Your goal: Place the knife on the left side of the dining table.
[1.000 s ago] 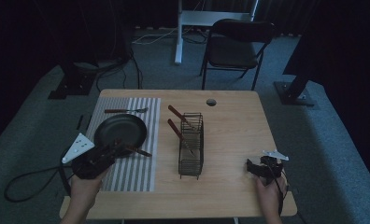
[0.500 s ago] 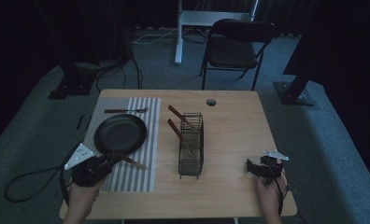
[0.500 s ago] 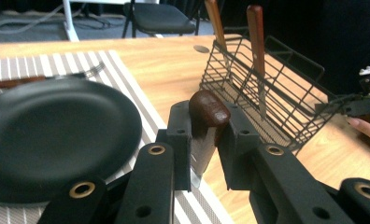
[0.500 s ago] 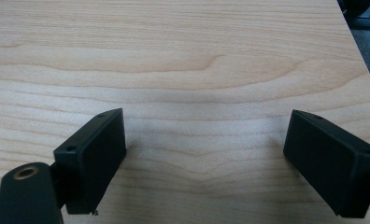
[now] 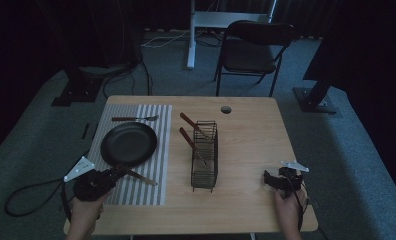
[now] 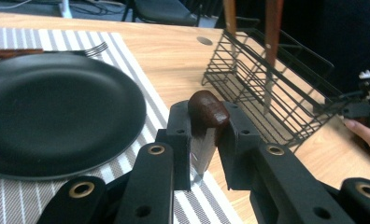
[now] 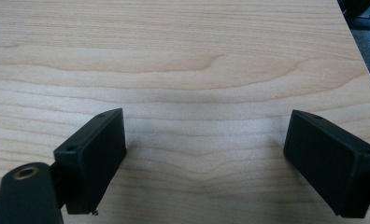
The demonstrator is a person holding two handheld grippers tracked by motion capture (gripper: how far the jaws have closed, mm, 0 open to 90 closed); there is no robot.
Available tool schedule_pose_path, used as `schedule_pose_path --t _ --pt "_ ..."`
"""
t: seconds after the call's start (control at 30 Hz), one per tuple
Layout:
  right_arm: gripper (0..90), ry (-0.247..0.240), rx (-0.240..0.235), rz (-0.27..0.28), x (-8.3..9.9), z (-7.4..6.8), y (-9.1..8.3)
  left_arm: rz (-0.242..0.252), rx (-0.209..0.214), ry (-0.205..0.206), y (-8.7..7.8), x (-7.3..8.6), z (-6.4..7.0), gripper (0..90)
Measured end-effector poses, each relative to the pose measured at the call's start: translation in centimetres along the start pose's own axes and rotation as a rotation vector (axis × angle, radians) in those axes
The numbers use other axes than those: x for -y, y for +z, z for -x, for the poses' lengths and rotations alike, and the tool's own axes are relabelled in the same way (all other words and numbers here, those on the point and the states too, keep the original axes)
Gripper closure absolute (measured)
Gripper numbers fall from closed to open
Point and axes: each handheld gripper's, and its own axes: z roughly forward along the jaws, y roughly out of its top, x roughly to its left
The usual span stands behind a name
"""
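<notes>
My left gripper (image 5: 116, 172) is shut on the brown wooden handle of a knife (image 5: 142, 178), which lies across the striped placemat (image 5: 161, 131) just in front of the black plate (image 5: 128, 144). In the left gripper view the handle's end (image 6: 206, 108) sticks up between the jaws of that gripper (image 6: 205, 128), with the blade below it. A black wire rack (image 5: 205, 156) stands mid-table with two brown-handled utensils (image 5: 188, 120) leaning in it. My right gripper (image 5: 269, 178) rests open over bare wood near the front right corner, and the right gripper view shows nothing between its jaws (image 7: 204, 140).
A fork (image 5: 134, 118) lies on the mat beyond the plate (image 6: 57, 107). The rack (image 6: 267, 70) is to the right of the left gripper. A round cable hole (image 5: 226, 109) is at the table's far side. A folding chair (image 5: 251, 50) stands behind the table.
My left gripper has drawn back toward the near edge, away from the plate's rim, and the knife has shifted slightly with it. The right gripper has not moved.
</notes>
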Motion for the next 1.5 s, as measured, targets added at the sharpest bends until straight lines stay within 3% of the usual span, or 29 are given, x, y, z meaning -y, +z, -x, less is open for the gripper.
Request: schedule_pose_path --t 0.2,0.43,0.73,1.1,1.33,1.43,1.5 --pt "12.0 0.0 0.0 0.0 0.0 0.0 0.0 0.007 -0.054 -0.063 -0.5 1.3 -1.8 74.6" --pt "12.0 0.0 0.0 0.0 0.0 0.0 0.0 0.021 -0.062 -0.18 -0.6 3.0 -4.4 70.8" --pt "12.0 0.0 0.0 0.0 0.0 0.0 0.0 0.011 -0.098 -0.249 -0.2 4.8 -6.4 64.4" --pt "12.0 0.0 0.0 0.0 0.0 0.0 0.0 -0.036 -0.188 -0.24 0.6 5.9 -7.5 51.8" --pt "12.0 0.0 0.0 0.0 0.0 0.0 0.0 -0.064 -0.226 -0.264 1.5 6.6 -8.4 47.8" --pt "12.0 0.0 0.0 0.0 0.0 0.0 0.0 -0.068 -0.246 -0.26 1.9 6.7 -8.5 45.4" --pt "12.0 0.0 0.0 0.0 0.0 0.0 0.0 -0.079 -0.265 -0.236 2.2 6.8 -8.5 43.2"
